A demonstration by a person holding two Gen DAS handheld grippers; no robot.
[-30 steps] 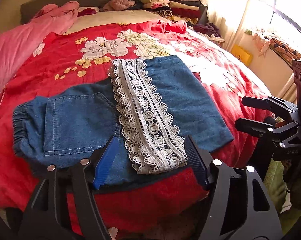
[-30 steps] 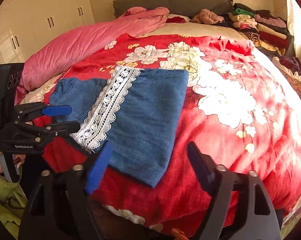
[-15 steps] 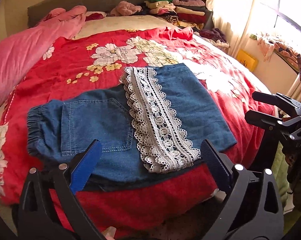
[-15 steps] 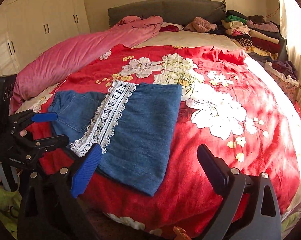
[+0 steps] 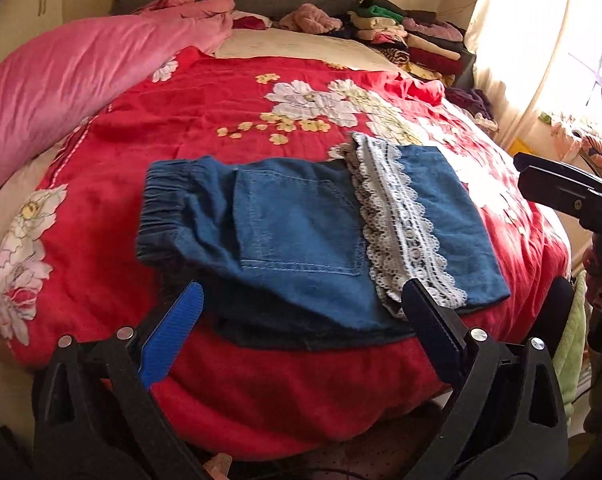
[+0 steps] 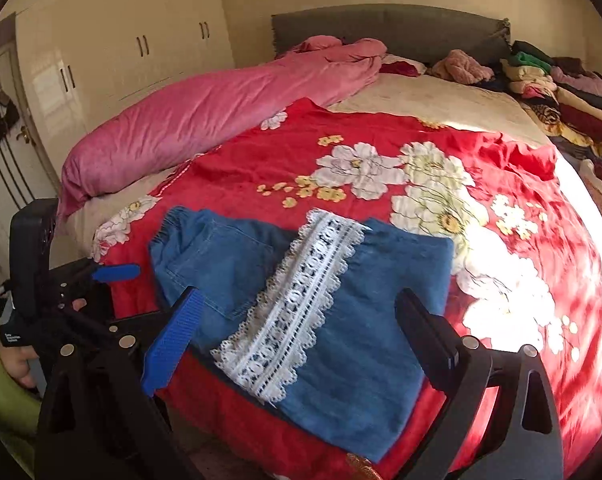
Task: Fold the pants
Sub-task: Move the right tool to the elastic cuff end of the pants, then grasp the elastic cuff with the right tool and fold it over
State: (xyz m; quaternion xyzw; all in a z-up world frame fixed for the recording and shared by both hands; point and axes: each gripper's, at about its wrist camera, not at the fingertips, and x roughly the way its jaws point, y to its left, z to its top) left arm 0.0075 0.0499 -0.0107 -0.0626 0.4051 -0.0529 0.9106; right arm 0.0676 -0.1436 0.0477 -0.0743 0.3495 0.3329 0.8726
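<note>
In the left wrist view the folded denim pants [image 5: 301,236] lie flat on the red floral bedspread [image 5: 221,112], just beyond the left gripper [image 5: 301,316], whose jaws have just spread wide with nothing between them; the elastic waistband points left, the lace-trimmed hem right. In the right wrist view the right gripper [image 6: 297,320] is likewise released and empty, having just been opening, and the pants run from upper left to lower right. Small white lettering on the left gripper's body is too blurred to read.

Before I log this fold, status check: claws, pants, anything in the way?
Both claws, left and right, just opened, nothing between them. Denim pants lie folded on red bedspread, lace hem on top. Nothing on them.
</note>
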